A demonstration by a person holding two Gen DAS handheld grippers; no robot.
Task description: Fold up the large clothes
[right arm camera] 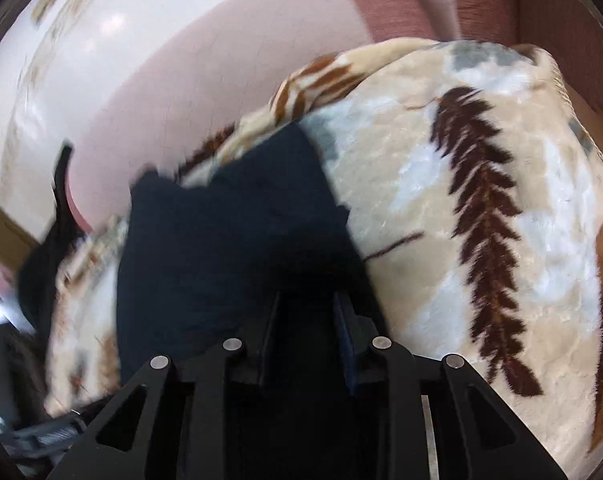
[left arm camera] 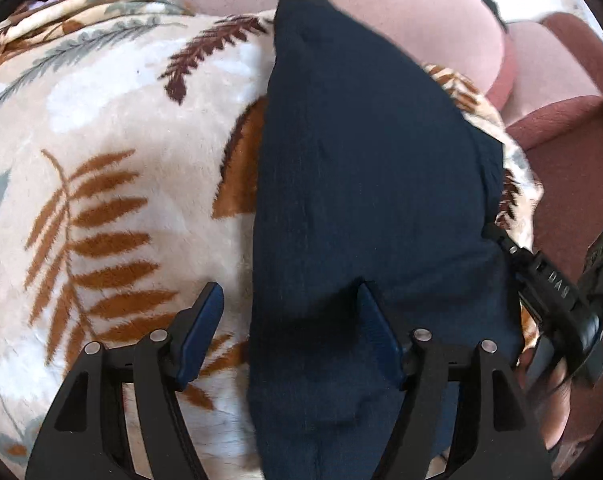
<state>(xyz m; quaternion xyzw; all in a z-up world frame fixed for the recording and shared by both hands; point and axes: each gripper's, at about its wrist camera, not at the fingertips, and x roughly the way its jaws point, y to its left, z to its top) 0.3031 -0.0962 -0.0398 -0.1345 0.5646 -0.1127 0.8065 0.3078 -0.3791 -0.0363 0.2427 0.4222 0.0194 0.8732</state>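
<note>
A dark navy garment (left arm camera: 365,184) lies folded in a long band on a cream blanket with a fern print (left arm camera: 113,184). My left gripper (left arm camera: 288,300) is open wide and straddles the garment's left edge. One fingertip (left arm camera: 211,300) is over the blanket, the other rests on the navy cloth. In the right wrist view the same garment (right arm camera: 229,240) lies under my right gripper (right arm camera: 307,304). Its jaws stand a narrow gap apart over the cloth, with no fold visibly pinched. The right gripper's body (left arm camera: 557,292) shows at the garment's right edge, with a hand (left arm camera: 557,392) behind it.
The blanket (right arm camera: 441,208) covers a seat with pink cushions (left arm camera: 381,0) and dark red upholstery (left arm camera: 573,168) beyond and to the right. A blurred black shape (right arm camera: 57,220) lies at the blanket's left end. A pale glossy floor (right arm camera: 101,20) lies past the cushion.
</note>
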